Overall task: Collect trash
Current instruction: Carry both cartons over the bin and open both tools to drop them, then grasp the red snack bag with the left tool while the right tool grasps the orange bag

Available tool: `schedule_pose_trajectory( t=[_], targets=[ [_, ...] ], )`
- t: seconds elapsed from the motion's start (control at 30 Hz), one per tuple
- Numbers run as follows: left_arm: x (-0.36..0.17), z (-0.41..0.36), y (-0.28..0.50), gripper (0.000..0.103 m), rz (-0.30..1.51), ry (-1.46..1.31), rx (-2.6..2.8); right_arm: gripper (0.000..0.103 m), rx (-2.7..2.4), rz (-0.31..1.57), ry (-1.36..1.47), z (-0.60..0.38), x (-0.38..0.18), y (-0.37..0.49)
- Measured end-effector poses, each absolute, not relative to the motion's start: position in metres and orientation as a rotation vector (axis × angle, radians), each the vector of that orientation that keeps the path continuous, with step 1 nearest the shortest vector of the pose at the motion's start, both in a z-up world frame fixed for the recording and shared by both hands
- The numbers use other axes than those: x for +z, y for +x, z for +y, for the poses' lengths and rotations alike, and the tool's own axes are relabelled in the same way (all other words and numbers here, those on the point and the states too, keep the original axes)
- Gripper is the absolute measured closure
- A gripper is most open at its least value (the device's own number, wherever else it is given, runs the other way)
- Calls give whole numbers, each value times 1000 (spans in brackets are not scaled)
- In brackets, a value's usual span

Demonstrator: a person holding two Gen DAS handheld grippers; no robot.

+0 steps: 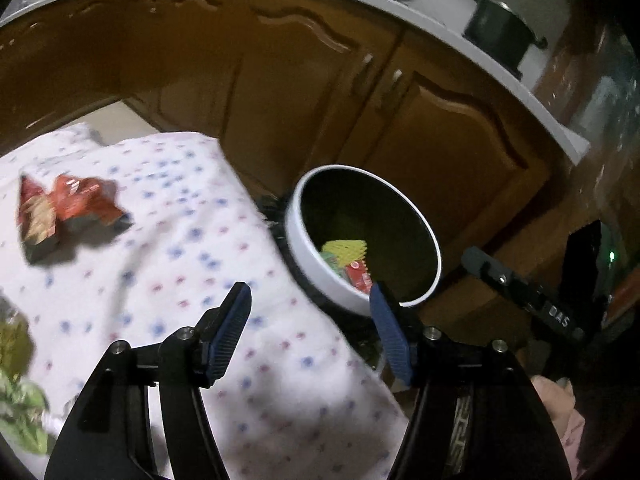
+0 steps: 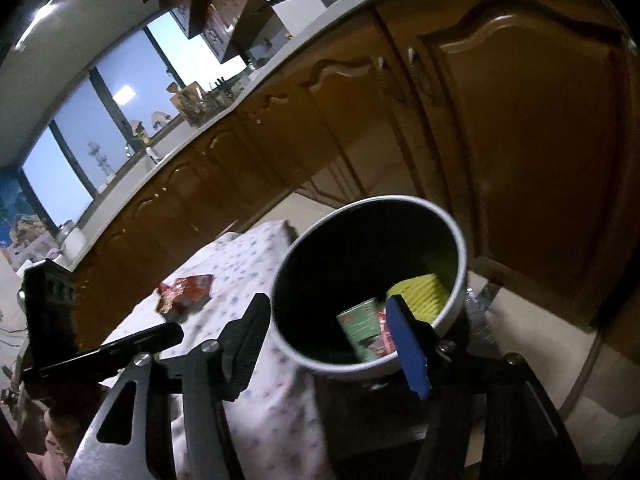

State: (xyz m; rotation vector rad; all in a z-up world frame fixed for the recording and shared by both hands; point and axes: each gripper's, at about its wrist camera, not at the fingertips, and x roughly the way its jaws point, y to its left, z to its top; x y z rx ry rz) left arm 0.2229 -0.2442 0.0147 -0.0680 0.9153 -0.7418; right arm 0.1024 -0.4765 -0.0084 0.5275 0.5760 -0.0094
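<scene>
Wooden cabinets, 1 run, under white counter. Dotted cloth on 1 table. Bin x1, white rim, off table edge at 3 o'clock; 2 wrappers inside. Red wrapper x1 on cloth, 9 o'clock. Left gripper, right gripper: jaws apart, empty.

- A white cloth dotted in blue and red drapes the table.
- Brown wooden cabinet doors with curved panels run beneath a pale countertop.
- A dark lidded pot stands on that countertop.
- Green leaves, possibly a plant, blur at the cloth's edge.
- Blue-lit windows line the far wall.
</scene>
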Motion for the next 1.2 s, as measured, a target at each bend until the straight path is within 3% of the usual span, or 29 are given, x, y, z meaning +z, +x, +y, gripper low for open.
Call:
schedule_pose_trajectory(
  t=[0.17, 0.3, 0.73, 1.2],
  targets=[
    [12, -206, 219, 41, 913, -113, -694, 31, 54, 577, 510, -444, -4, 104],
    [11, -175, 217, 41, 910, -146, -646, 21, 100, 587, 500, -418, -3, 108],
    [9, -84, 225, 41, 896, -234, -506, 21, 206, 648, 462, -351, -8, 141],
    [6, -55, 260, 38, 920, -224, -439, 21, 297, 707, 406, -313, -8, 197]
  ],
)
